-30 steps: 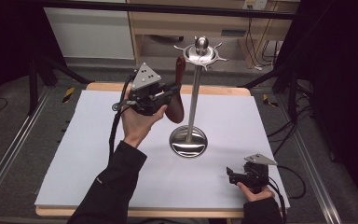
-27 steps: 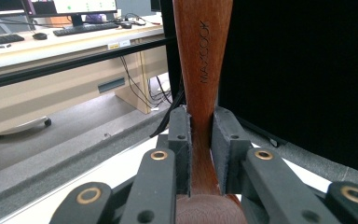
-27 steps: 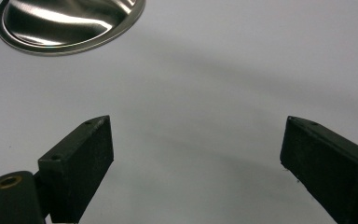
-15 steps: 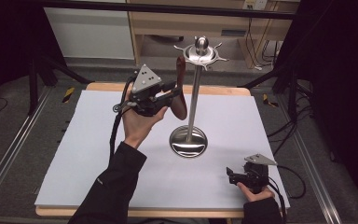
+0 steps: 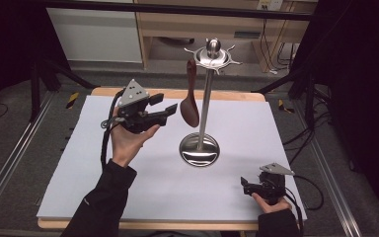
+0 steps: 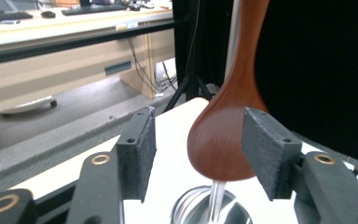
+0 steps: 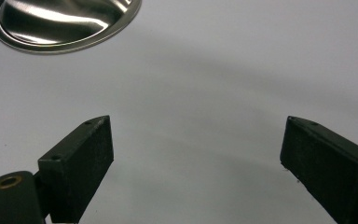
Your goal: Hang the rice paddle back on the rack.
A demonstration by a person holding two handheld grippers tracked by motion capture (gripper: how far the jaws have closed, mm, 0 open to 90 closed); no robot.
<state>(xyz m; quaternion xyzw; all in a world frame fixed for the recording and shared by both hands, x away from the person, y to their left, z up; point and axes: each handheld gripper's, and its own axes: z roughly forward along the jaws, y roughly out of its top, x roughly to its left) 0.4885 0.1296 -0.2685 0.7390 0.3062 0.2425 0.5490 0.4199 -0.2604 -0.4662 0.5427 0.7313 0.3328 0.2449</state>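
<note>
White table cover (image 5: pixel 128 163); wooden cabinet (image 5: pixel 187 34) behind; black cables (image 5: pixel 271 29) on floor, far right.

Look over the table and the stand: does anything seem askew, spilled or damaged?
Nothing stands out. The wooden spoon hangs bowl-down from a hook of the metal stand, which stands upright on the white table. The left gripper, open, sits beside the spoon's bowl; the right gripper rests open near the front edge.
</note>
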